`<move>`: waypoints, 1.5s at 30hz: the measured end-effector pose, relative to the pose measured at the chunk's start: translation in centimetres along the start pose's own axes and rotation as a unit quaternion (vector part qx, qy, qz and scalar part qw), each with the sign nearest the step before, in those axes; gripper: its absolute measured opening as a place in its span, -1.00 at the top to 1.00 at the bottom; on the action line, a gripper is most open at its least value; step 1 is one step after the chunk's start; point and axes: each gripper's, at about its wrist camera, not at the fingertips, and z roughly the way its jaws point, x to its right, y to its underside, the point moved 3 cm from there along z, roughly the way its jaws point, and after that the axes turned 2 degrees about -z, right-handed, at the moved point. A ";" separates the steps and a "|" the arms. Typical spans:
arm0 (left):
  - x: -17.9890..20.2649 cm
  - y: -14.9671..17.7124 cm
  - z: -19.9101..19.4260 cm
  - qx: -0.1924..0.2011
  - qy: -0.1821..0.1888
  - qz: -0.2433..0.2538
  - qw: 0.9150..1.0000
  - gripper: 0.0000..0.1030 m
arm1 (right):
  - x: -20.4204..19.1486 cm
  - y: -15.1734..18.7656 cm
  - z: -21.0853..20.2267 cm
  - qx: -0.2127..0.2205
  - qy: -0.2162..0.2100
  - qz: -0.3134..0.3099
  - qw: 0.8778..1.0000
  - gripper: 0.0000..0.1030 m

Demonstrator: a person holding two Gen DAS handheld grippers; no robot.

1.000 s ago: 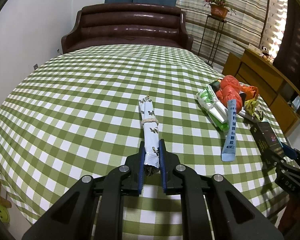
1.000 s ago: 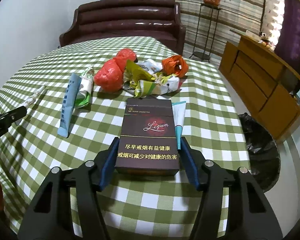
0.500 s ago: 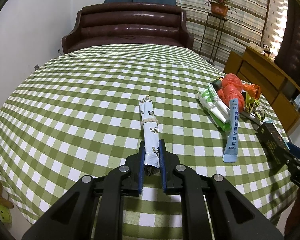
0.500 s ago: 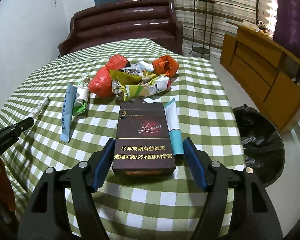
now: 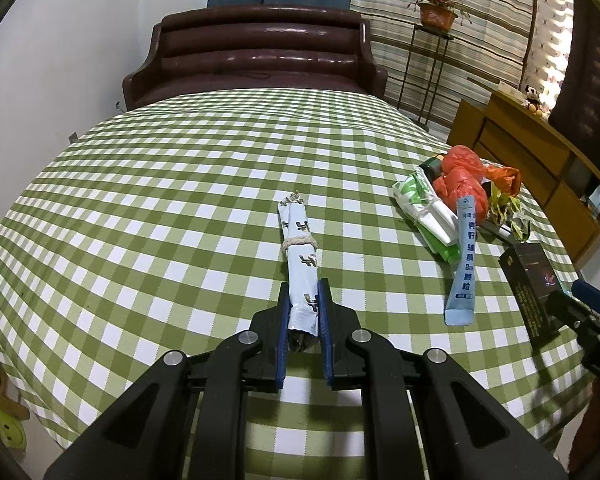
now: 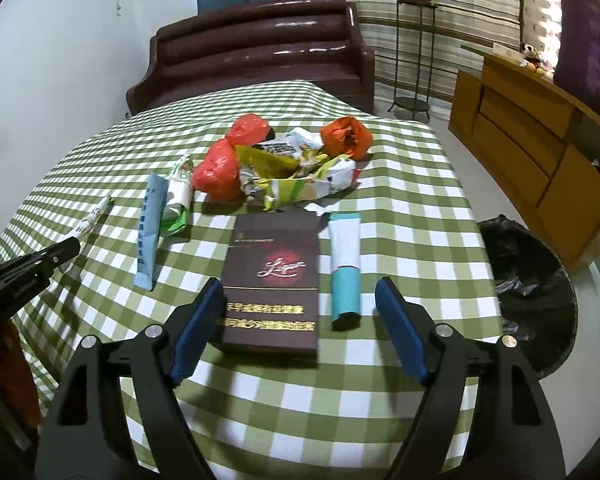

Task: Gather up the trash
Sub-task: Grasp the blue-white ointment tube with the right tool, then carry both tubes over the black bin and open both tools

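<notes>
My left gripper is shut on the near end of a rolled white wrapper tied with string, which lies along the green checked tablecloth. My right gripper has its jaws opening around a dark cigarette box that lies flat on the cloth. The left pad stands close beside the box and the right pad is well off it. A teal and white tube also lies between the jaws, right of the box. The left wrist view shows the box at the far right.
Behind the box sits a heap of trash: red bags, an orange bag and crumpled wrappers. A blue sachet and a green-white packet lie left of it. A black-lined bin stands on the floor right of the table.
The right jaws have spread apart from the cigarette box, which now rests free on the cloth. The left gripper and its wrapper have not moved.
</notes>
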 end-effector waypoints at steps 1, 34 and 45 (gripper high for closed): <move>-0.1 0.0 0.0 0.000 0.000 0.000 1.000 0.73 | 0.1 0.0 -0.1 0.001 0.001 0.001 1.000 -0.48; 0.4 0.0 0.3 0.004 -0.006 0.009 1.000 0.73 | 2.1 -0.7 2.4 -0.024 0.028 -0.016 0.999 0.68; 1.6 -0.2 -0.5 0.016 0.006 0.018 1.000 0.73 | 2.5 -0.5 1.6 -0.014 0.029 -0.009 0.999 0.79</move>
